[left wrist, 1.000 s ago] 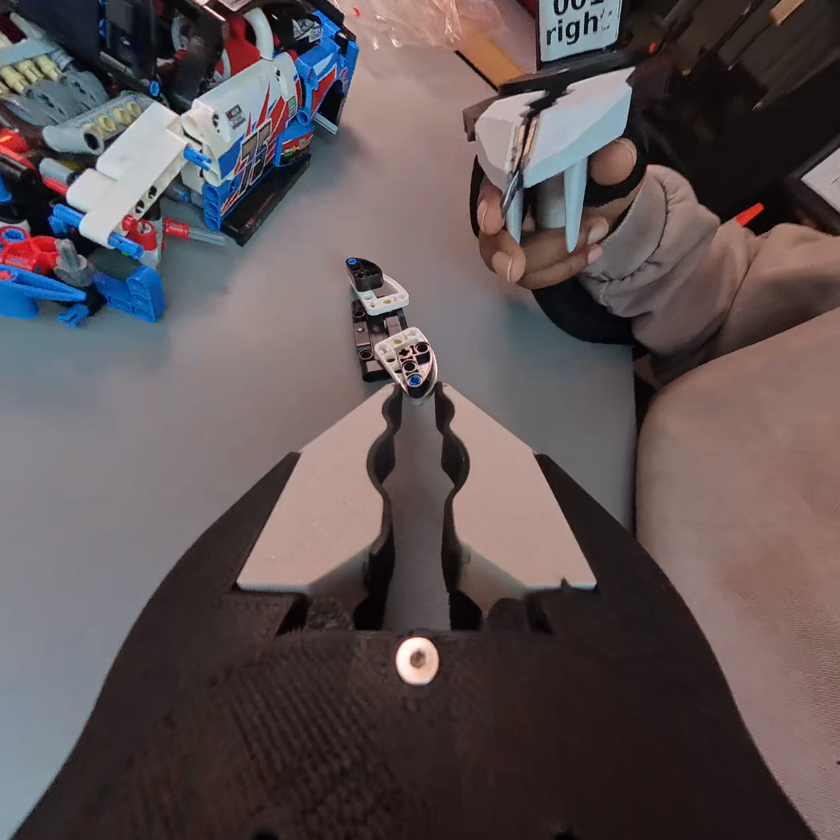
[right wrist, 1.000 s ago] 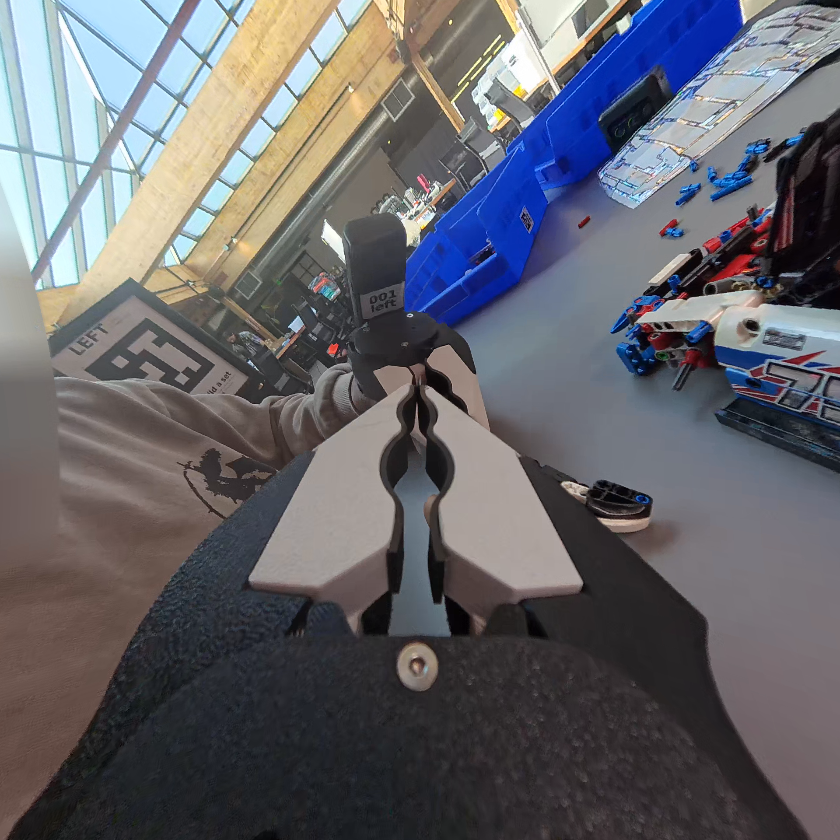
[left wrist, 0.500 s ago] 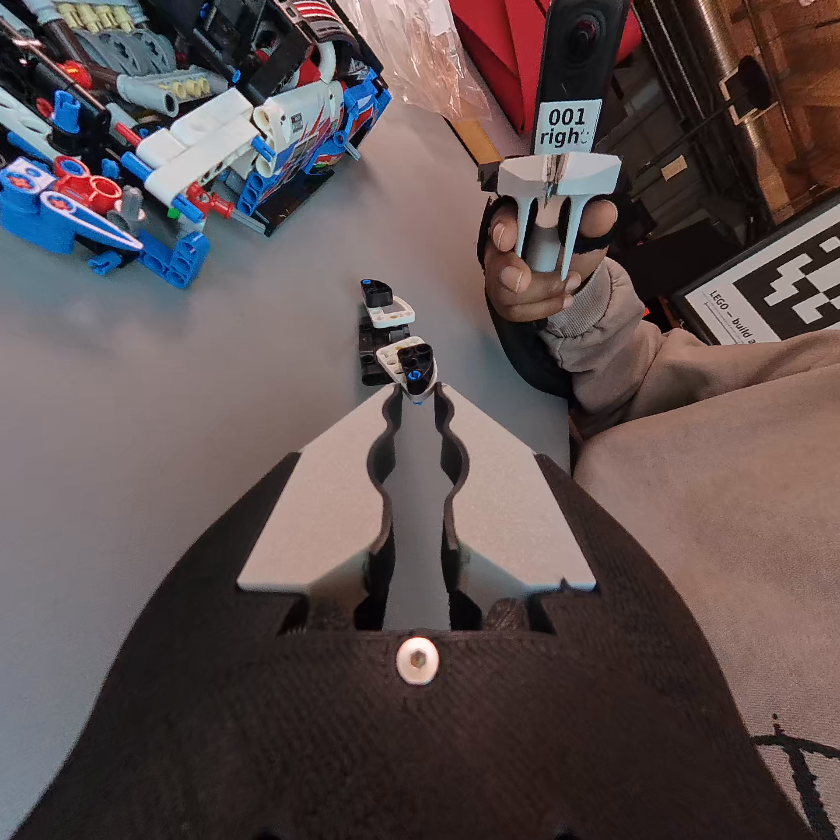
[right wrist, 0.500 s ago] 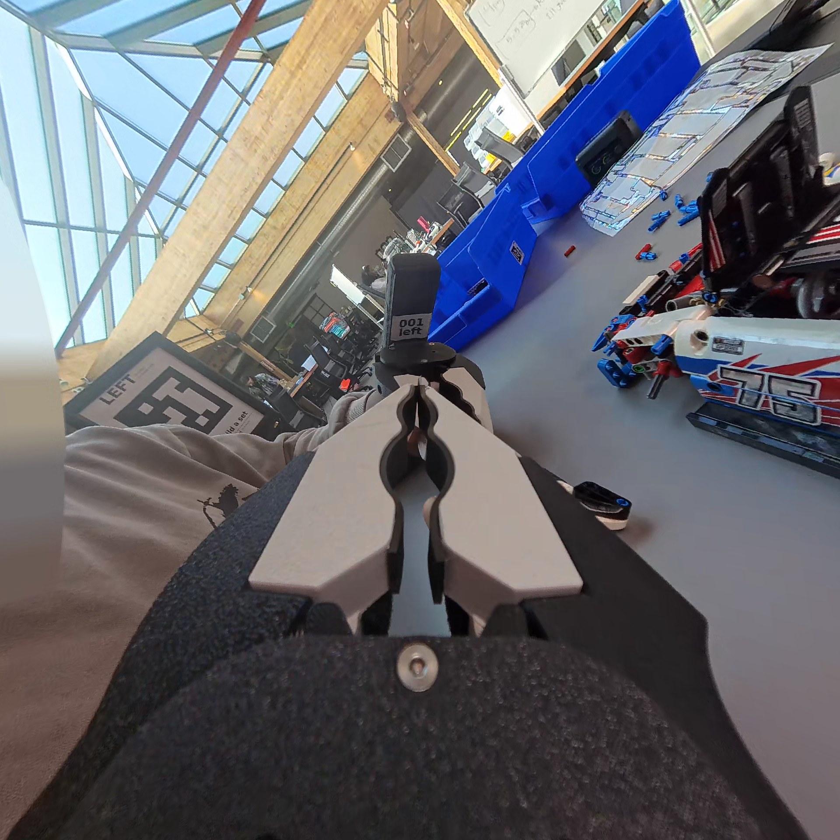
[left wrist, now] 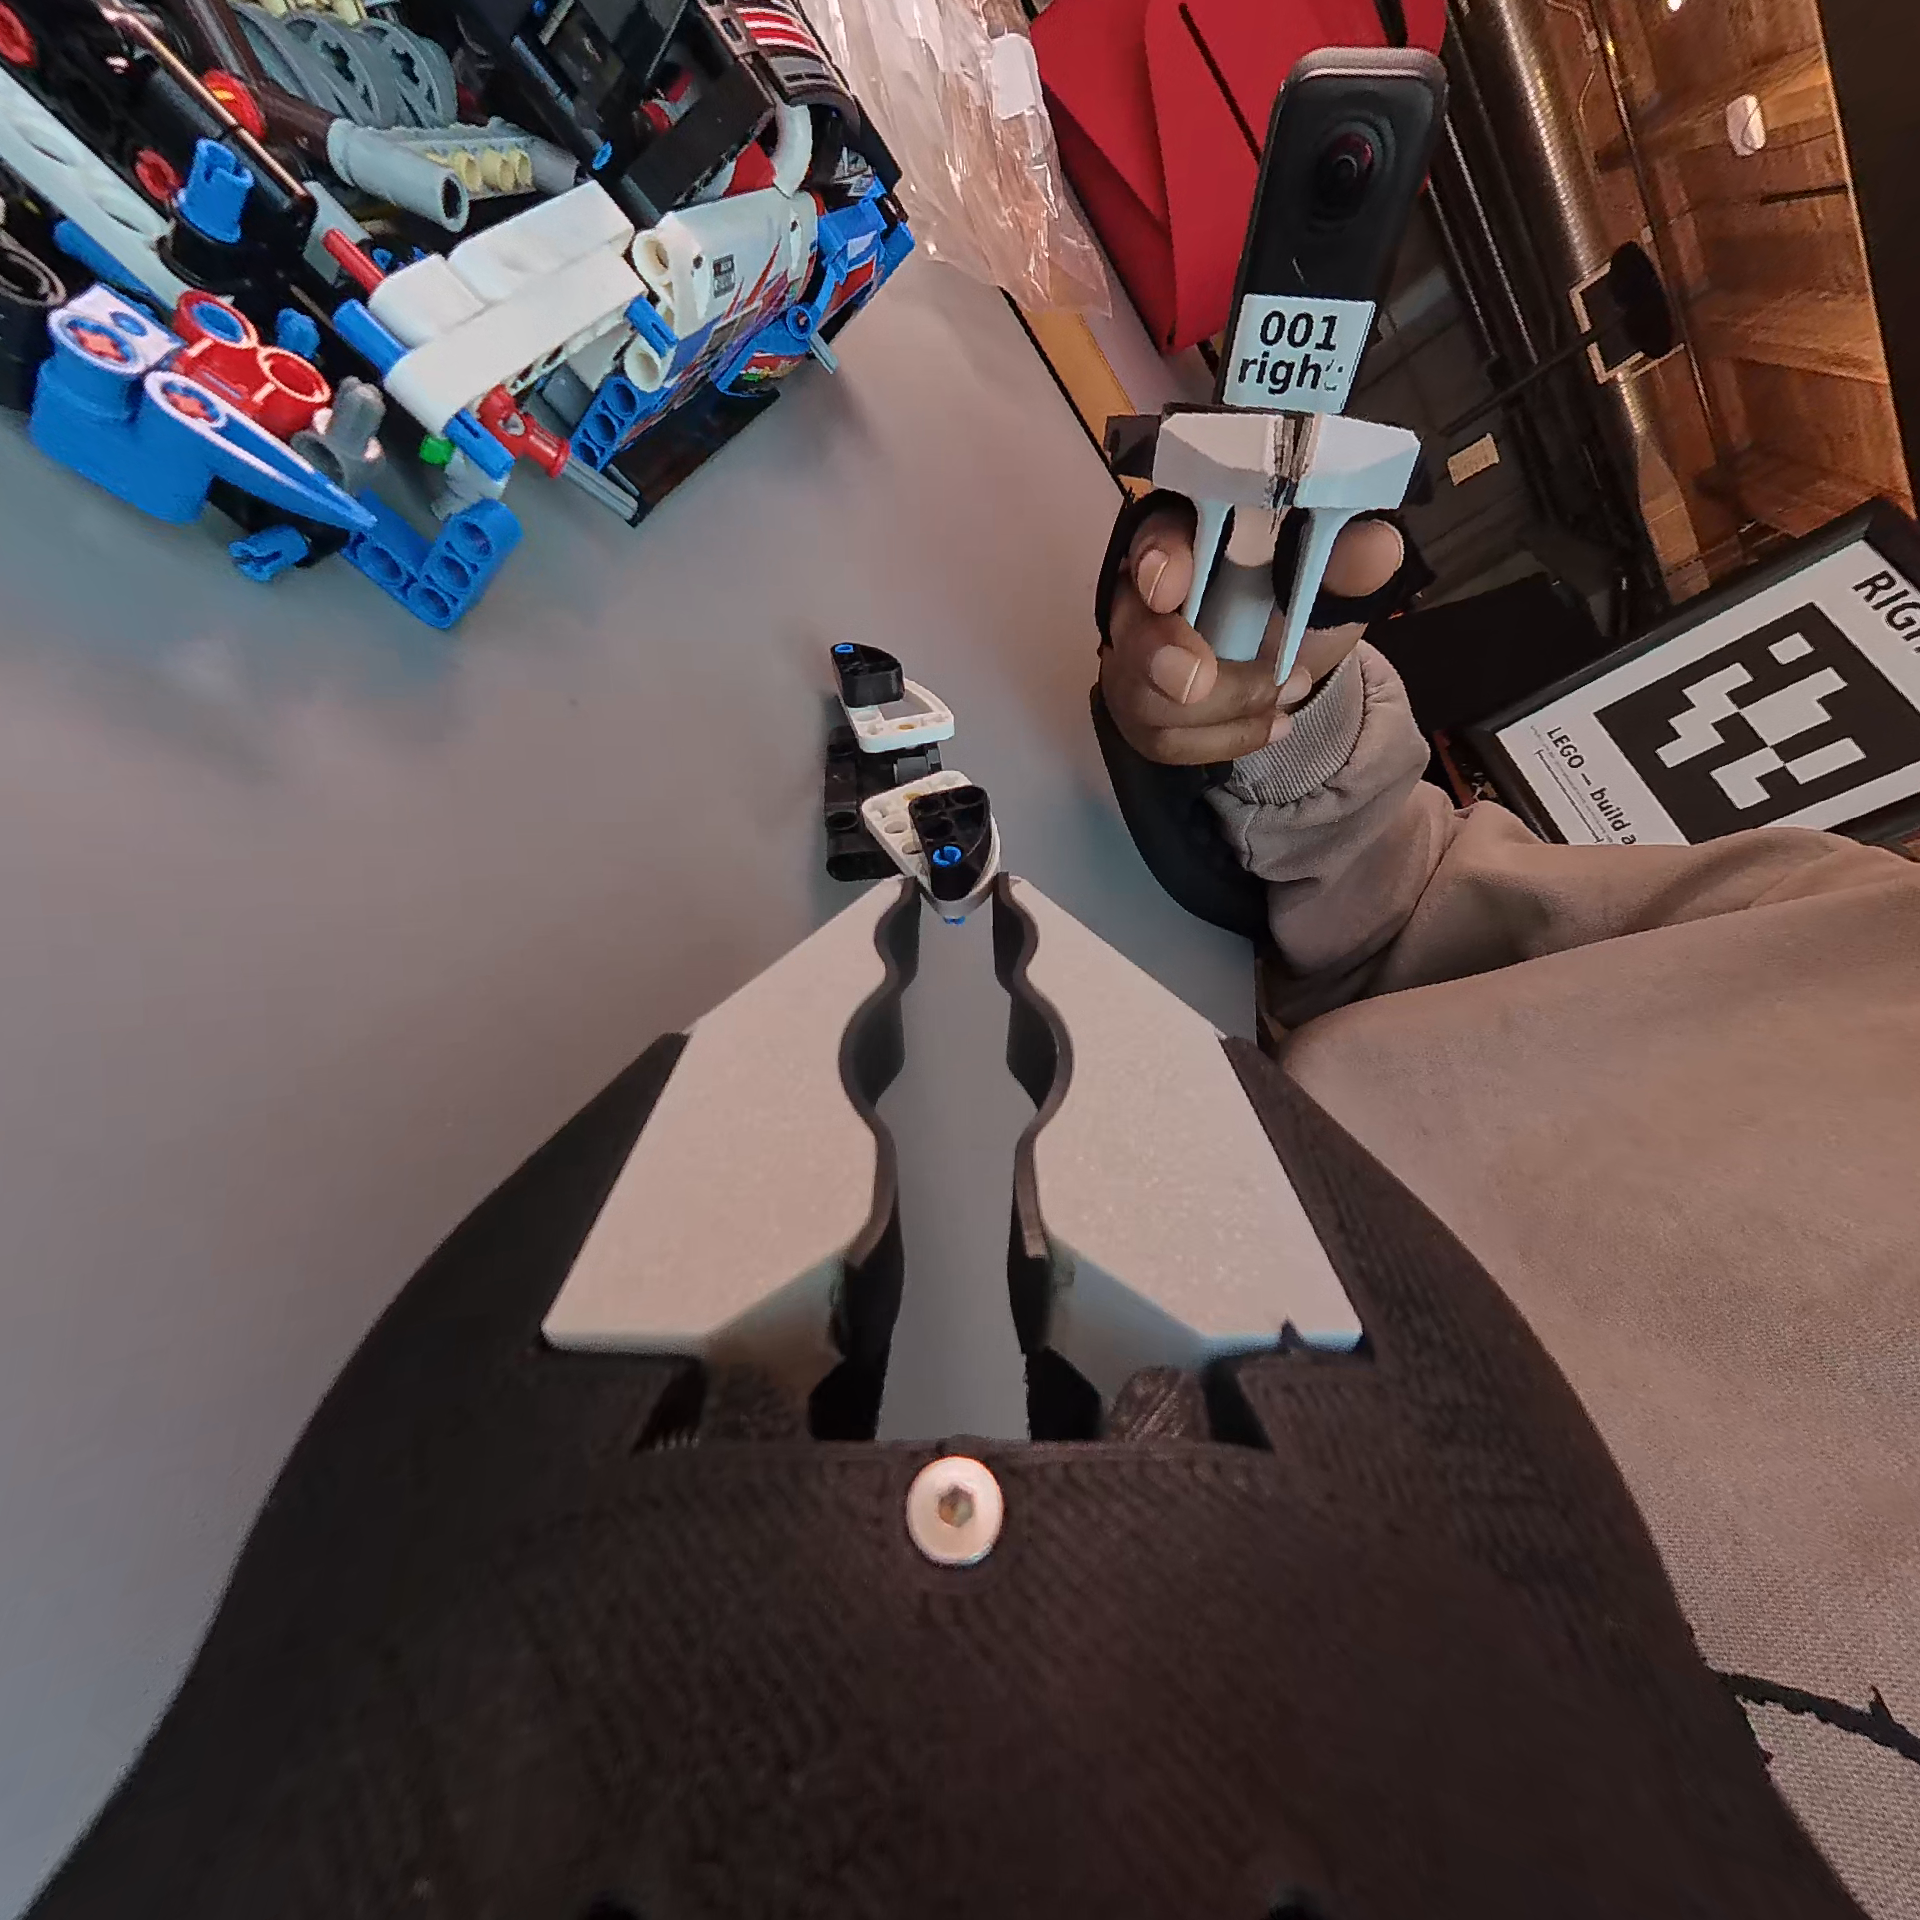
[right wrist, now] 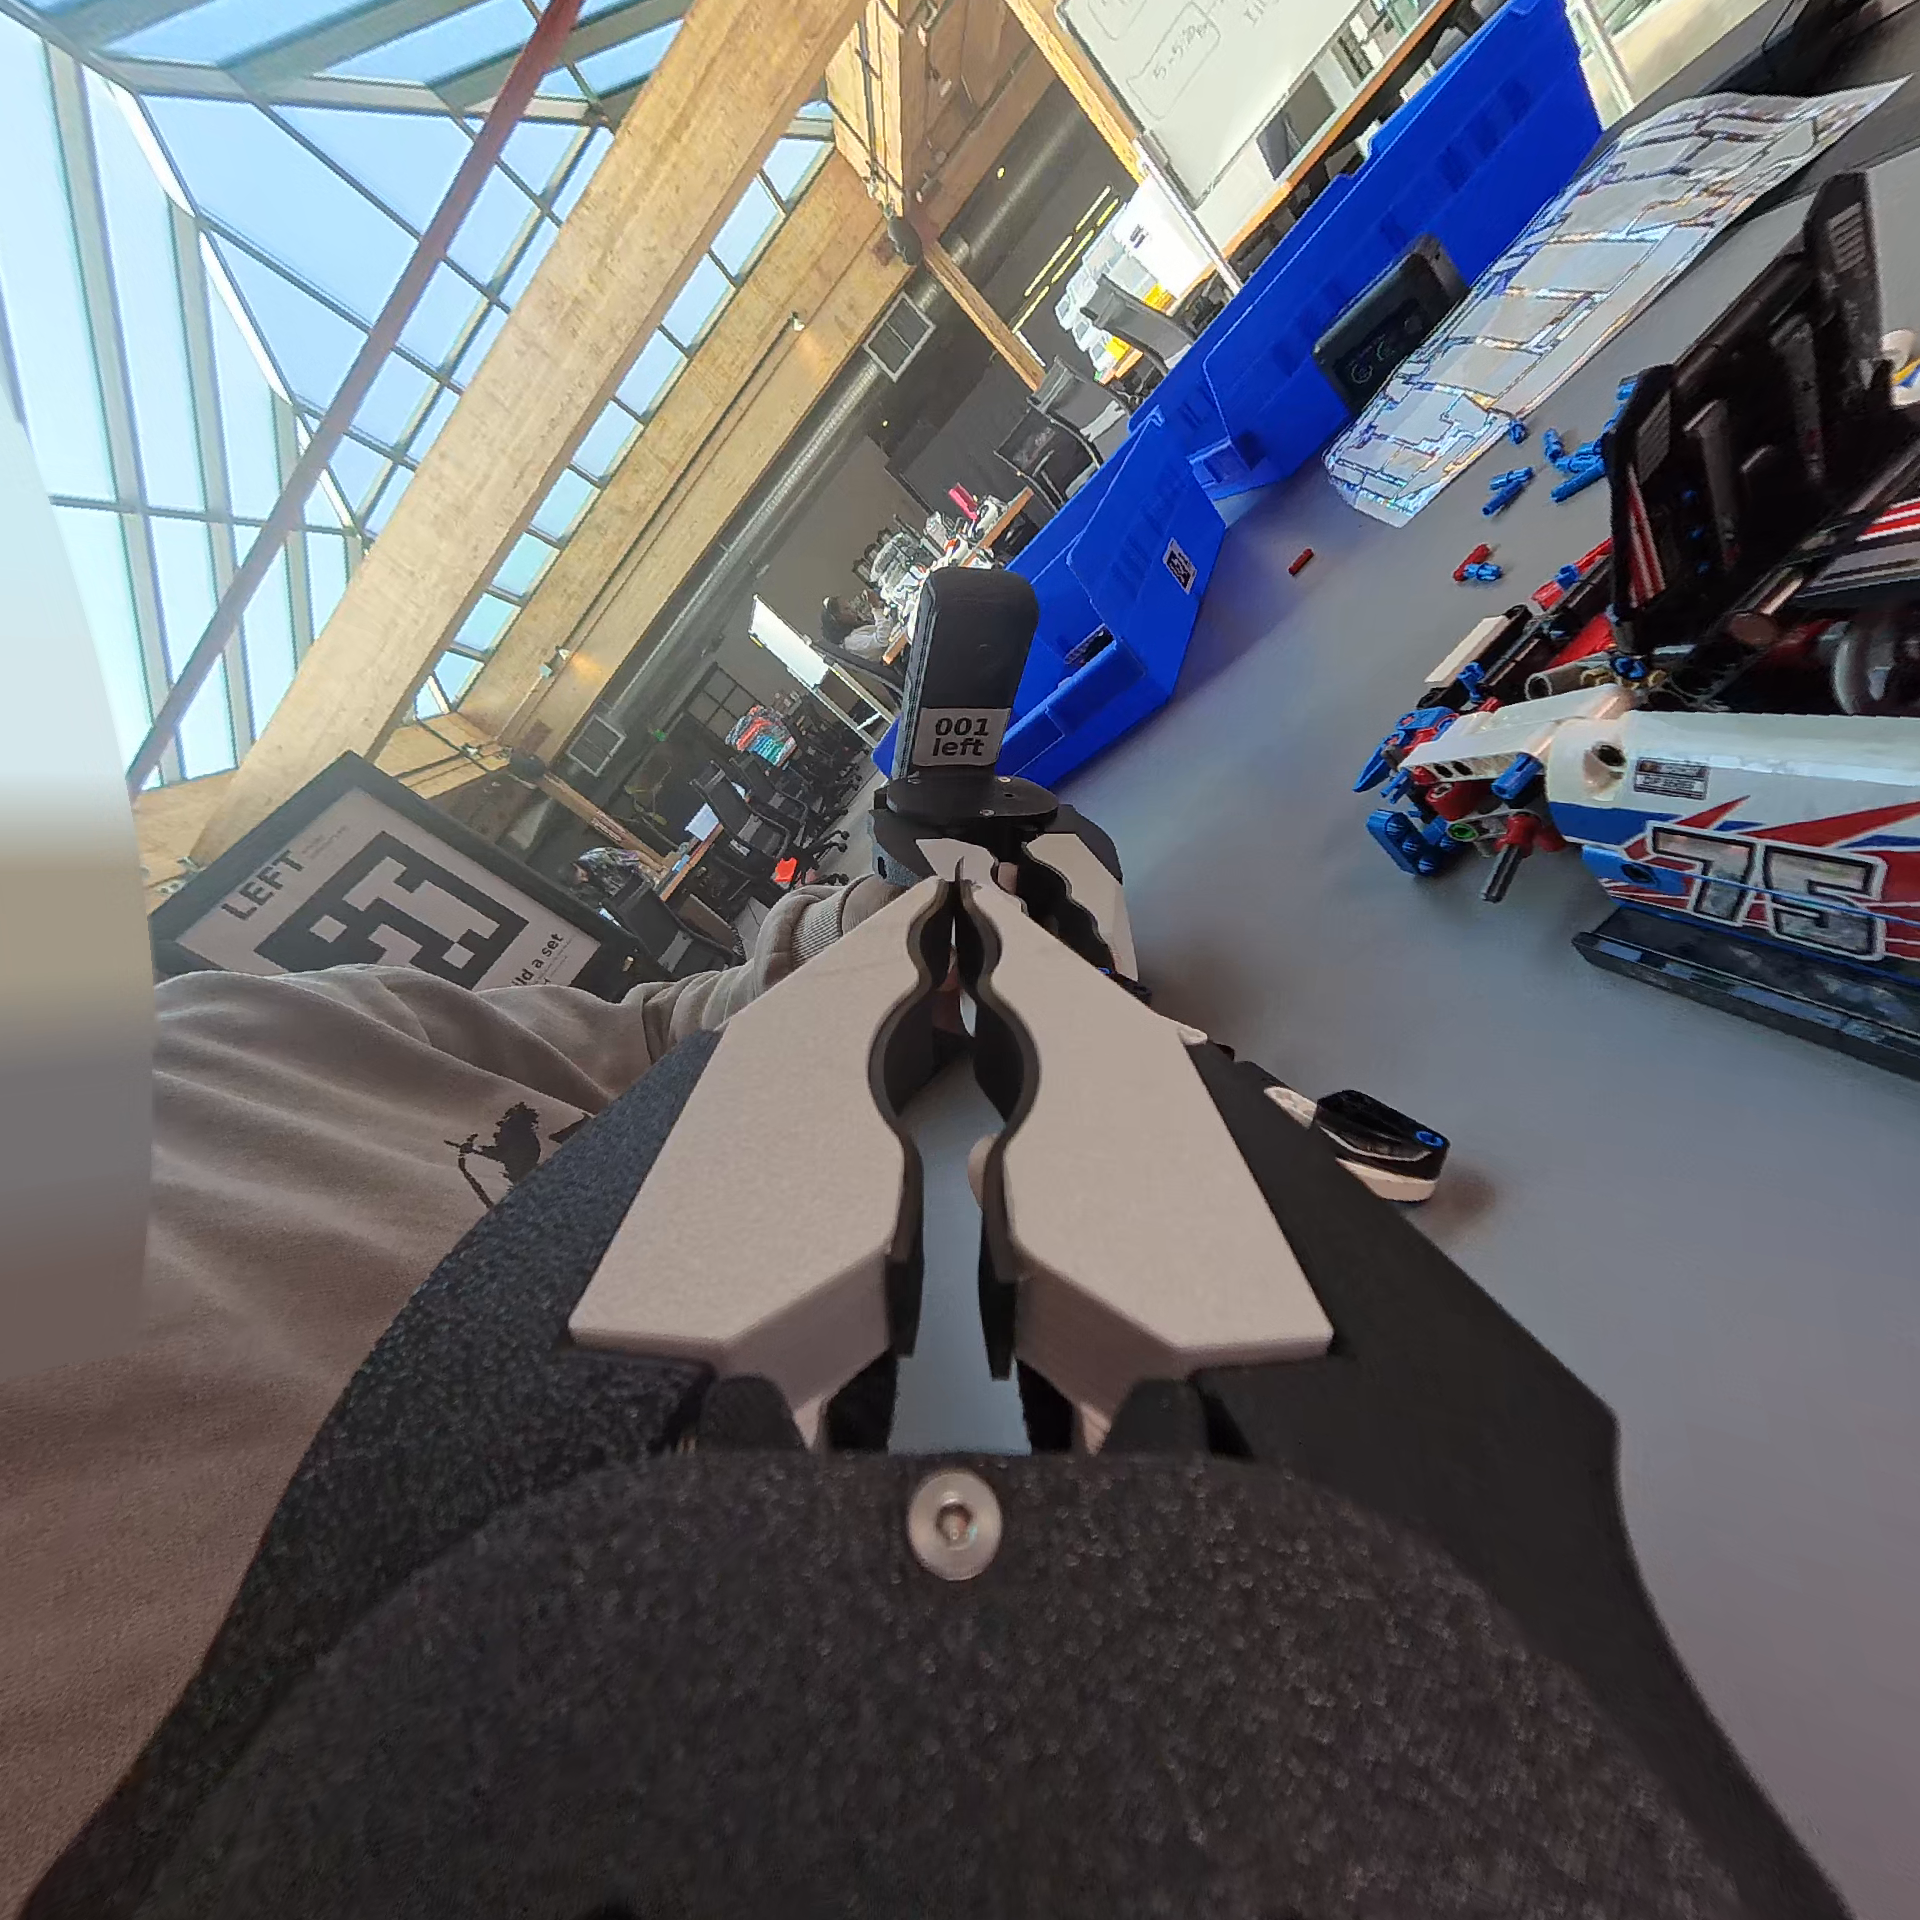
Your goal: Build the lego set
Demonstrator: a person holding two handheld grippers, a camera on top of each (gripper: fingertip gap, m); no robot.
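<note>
A small black-and-white Technic sub-assembly [left wrist: 914, 769] with blue pins lies on the grey table [left wrist: 312, 935]. My left gripper [left wrist: 956, 899] is shut on its near end. My right gripper [left wrist: 1247, 582] is held upright in a hand to the right of the piece, above the table edge, fingers shut and empty. In the right wrist view my right gripper [right wrist: 956, 894] points at the left gripper [right wrist: 997, 831], and the far end of the sub-assembly [right wrist: 1371, 1143] shows beside it. The big blue, white and red race car model [left wrist: 675, 270] stands at the far left; it also shows in the right wrist view [right wrist: 1714, 852].
Blue bins [right wrist: 1195, 520], an instruction sheet [right wrist: 1610, 291] and loose blue pins [right wrist: 1548, 478] lie beyond the car. A plastic bag [left wrist: 966, 135] sits at the table's far edge. Framed marker boards [left wrist: 1766, 707] [right wrist: 384, 914] stand by the person's sleeves. The gap from one gripper's tips to the other's is roughly 10 cm.
The right gripper has swung upright and away from the sub-assembly. The left gripper keeps its hold on the piece; its view has tilted so more of the car shows.
</note>
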